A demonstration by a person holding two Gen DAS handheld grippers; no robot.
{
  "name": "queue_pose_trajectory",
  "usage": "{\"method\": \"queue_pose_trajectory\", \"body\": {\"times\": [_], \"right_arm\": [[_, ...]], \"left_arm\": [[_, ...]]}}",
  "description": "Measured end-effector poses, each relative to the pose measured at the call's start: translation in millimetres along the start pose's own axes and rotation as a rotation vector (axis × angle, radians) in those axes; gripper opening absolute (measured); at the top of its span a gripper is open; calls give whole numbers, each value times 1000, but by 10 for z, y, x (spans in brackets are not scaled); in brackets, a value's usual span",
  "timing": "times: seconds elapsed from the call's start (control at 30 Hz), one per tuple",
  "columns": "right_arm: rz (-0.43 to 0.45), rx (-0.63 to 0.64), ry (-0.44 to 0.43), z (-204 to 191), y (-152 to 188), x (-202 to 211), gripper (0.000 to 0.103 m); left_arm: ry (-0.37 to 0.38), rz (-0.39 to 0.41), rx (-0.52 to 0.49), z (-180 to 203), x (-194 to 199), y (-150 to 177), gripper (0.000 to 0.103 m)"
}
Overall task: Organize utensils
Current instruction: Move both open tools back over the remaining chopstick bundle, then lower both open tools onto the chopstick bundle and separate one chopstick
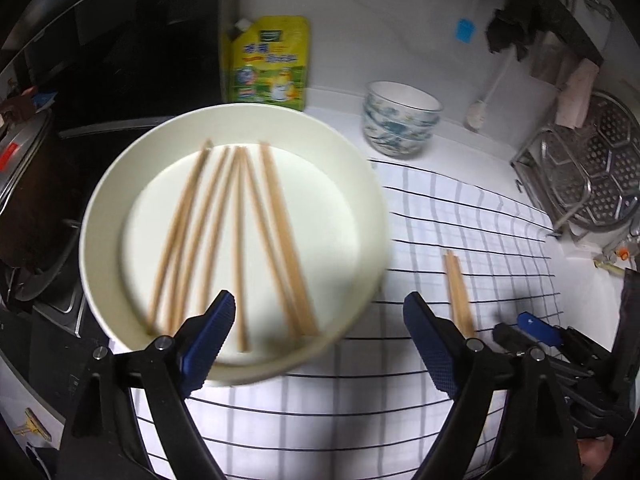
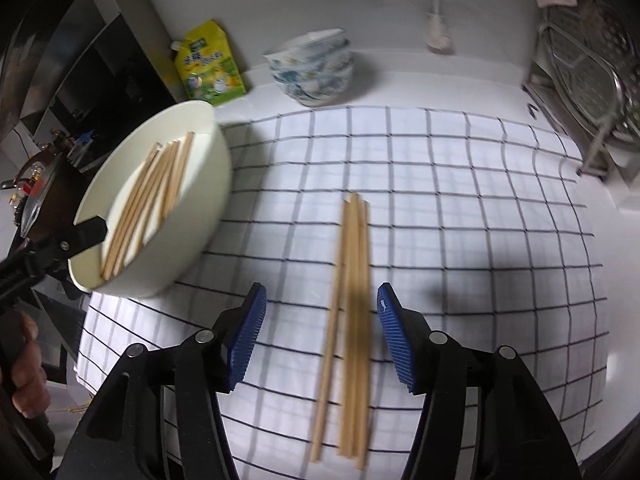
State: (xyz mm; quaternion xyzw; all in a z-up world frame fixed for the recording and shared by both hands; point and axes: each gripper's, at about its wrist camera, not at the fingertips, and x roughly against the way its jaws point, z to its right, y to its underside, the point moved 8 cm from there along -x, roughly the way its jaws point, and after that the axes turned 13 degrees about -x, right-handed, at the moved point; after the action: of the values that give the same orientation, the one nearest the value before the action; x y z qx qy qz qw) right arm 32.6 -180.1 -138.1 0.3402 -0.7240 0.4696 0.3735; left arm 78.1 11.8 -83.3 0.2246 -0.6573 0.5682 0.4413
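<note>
Now the right gripper (image 2: 322, 336) is spread wide, its blue pads on both sides of the loose bundle of light wooden chopsticks (image 2: 350, 280) lying on the checked white cloth (image 2: 460, 220). It should close evenly at the middle so none rolls away. The left gripper (image 1: 318, 342), also spread, has one finger over the rim of the round cream plate (image 1: 100, 216), which carries more chopsticks.

Counter (image 2: 400, 80): white, carrying a checked cloth (image 2: 460, 220). Chopsticks (image 2: 352, 300) lying bundled mid-cloth. Patterned bowl (image 2: 316, 68) and yellow pouch (image 2: 208, 68) sitting toward the back edge; metal rack (image 2: 592, 92) standing at the right edge.
</note>
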Motion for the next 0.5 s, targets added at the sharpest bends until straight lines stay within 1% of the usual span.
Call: {"method": "queue_pose_trajectory", "body": {"times": [0.2,0.3,0.5], "right_arm": [[-12,5,40,291,69,-45,56],[-35,-6,50,430,135,-130,56],[-54,21,71,547,238,-261,56]], "left_arm": [[22,4,-49,385,-18,-22,85],[27,-5,-68,535,-61,-11,87],[51,-27,-104,790,-159,61,87]]}}
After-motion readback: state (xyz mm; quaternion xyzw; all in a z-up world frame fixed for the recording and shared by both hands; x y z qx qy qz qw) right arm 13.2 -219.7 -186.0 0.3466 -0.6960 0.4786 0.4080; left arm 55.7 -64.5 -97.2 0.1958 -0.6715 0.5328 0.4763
